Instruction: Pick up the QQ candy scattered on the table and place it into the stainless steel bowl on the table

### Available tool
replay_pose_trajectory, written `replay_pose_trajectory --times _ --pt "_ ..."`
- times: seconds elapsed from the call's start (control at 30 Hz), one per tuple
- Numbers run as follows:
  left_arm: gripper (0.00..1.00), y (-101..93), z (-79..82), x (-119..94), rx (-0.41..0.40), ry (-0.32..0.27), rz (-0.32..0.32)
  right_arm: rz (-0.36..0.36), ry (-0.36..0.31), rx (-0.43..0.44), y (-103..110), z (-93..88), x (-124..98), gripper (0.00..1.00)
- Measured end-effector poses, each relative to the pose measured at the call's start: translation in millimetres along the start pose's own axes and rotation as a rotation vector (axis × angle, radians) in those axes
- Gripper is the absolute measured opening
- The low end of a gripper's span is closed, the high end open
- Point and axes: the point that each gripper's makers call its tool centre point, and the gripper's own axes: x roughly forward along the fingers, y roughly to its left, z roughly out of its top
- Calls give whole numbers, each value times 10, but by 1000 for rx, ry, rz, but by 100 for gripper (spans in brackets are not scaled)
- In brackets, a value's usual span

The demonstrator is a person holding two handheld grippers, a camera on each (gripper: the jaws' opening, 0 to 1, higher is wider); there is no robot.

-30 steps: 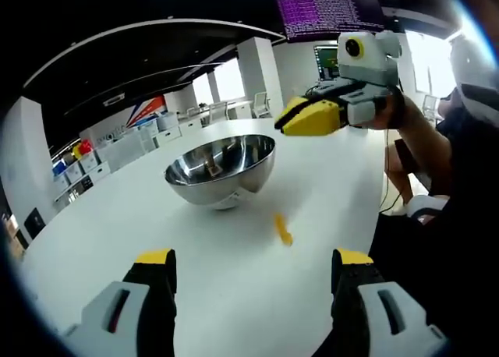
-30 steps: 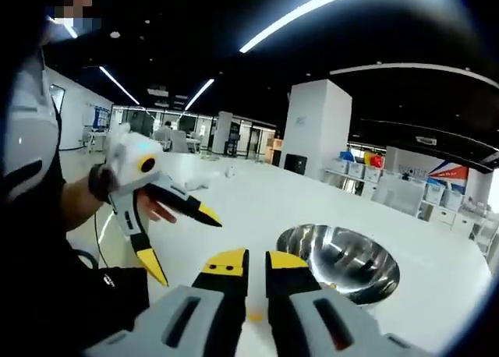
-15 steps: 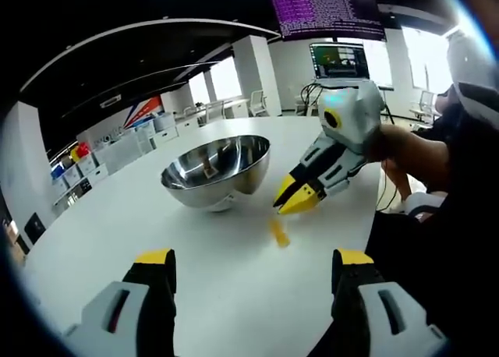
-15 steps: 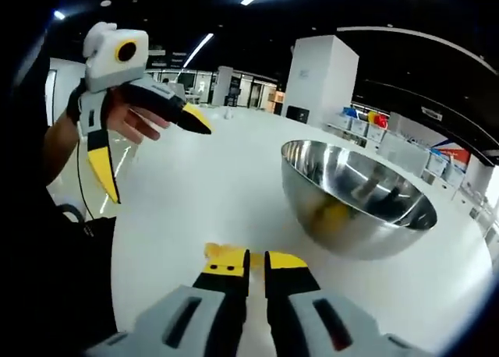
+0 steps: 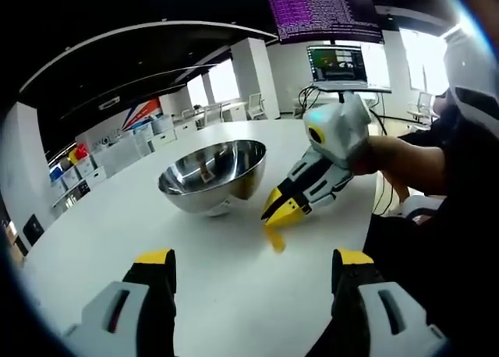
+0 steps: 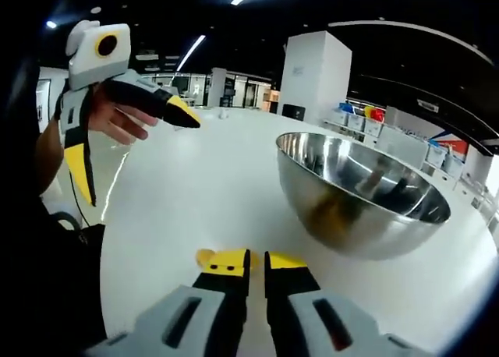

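A: On the broad white table, toward the left in the left gripper view, a row of white storage cabinets with coloured bins against the far wall. Nearer, a round, mirror-polished stainless steel bowl, upright, something small and pale visible inside, too blurred to name.

B: And right of the bowl?

A: Just beside it, a small yellow QQ candy piece flat on the tabletop. Directly above and touching it, or very nearly, the yellow tips of the grey-and-white right gripper, pressed together, angled down. Cannot tell whether anything sits between them. Behind, a hand and a dark sleeve, then a monitor and a purple text screen overhead.

B: The left gripper itself?

A: Spread wide at the bottom of its own view, nothing between the jaws, well short of the candy.

B: From the right gripper view?

A: Far left, the left gripper again, held in a bare hand, jaws parted, high above the table edge. Centre bottom, the right gripper's own yellow tips closed, a sliver of the yellow candy peeking out at the left tip. Right, the bowl close by, nothing blocking the way between, a white pillar beyond.
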Motion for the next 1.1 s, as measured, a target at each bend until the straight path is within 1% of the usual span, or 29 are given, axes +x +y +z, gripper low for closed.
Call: replay_pose_trajectory --times 0.1,0.2,0.33,0.5,0.6,0.9,1.03,1.1 --pt "81 -11 23 -22 4 -6 -3 4 -4 19 -2 4 16 7" --pt "81 -47 66 -57 0 -22 -21 7 -7 30 4 5 33 7" --pt "81 -88 151 -107 -26 -59 -49 17 -9 68 10 1 53 7" --pt "81 -128 208 -141 -42 -83 -72 29 -9 101 35 -10 57 7" --pt "82 -125 207 -139 -41 -82 -69 27 -10 115 27 -19 56 6" --pt "81 -143 184 -118 -41 -73 -68 31 -21 218 18 -36 60 4" --pt "81 -143 172 -108 -42 -70 -67 28 -24 220 15 -31 47 3" --pt "81 -144 170 -108 -40 -69 -68 22 -22 188 19 -20 31 3"
